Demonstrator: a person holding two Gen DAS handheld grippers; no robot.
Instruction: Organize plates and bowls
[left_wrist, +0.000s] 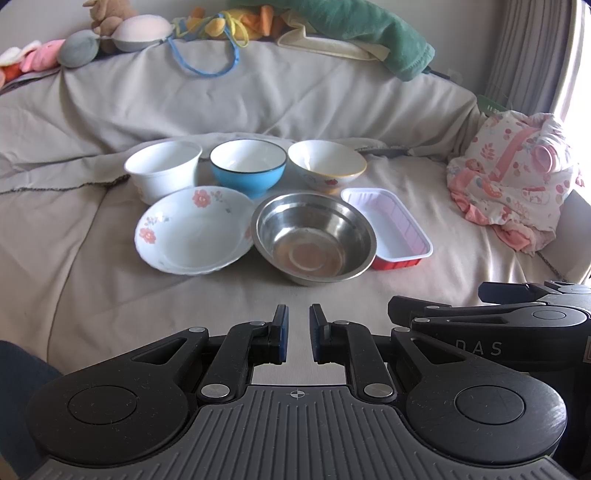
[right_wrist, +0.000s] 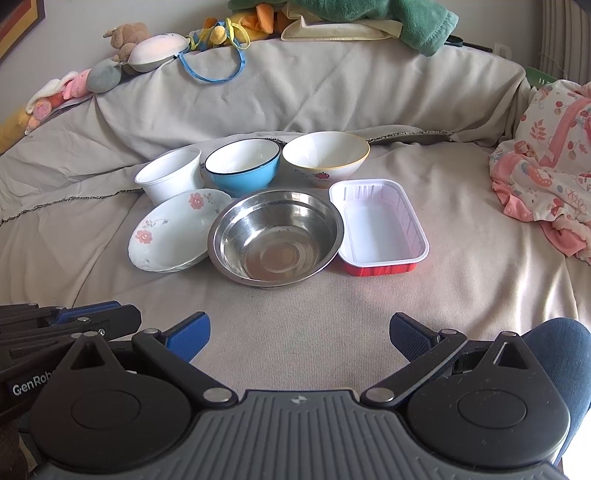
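Six dishes stand in two rows on the beige sheet. Back row: a white tub (left_wrist: 162, 168) (right_wrist: 171, 177), a blue bowl (left_wrist: 248, 166) (right_wrist: 242, 166) and a yellow-rimmed bowl (left_wrist: 327, 164) (right_wrist: 325, 155). Front row: a flowered plate (left_wrist: 194, 230) (right_wrist: 175, 229), a steel bowl (left_wrist: 314, 238) (right_wrist: 275, 238) and a red tray with a white inside (left_wrist: 388, 229) (right_wrist: 378, 227). My left gripper (left_wrist: 299, 332) hovers short of the steel bowl, its jaws a narrow gap apart and empty. My right gripper (right_wrist: 299, 336) is wide open and empty, also short of the dishes.
The sheet (left_wrist: 110, 280) covers a sofa-like seat with a raised back. Soft toys (left_wrist: 110, 29), a blue strap (left_wrist: 207, 62) and a green towel (left_wrist: 369, 33) lie along the back. A pink patterned cloth (left_wrist: 513, 177) is heaped at the right.
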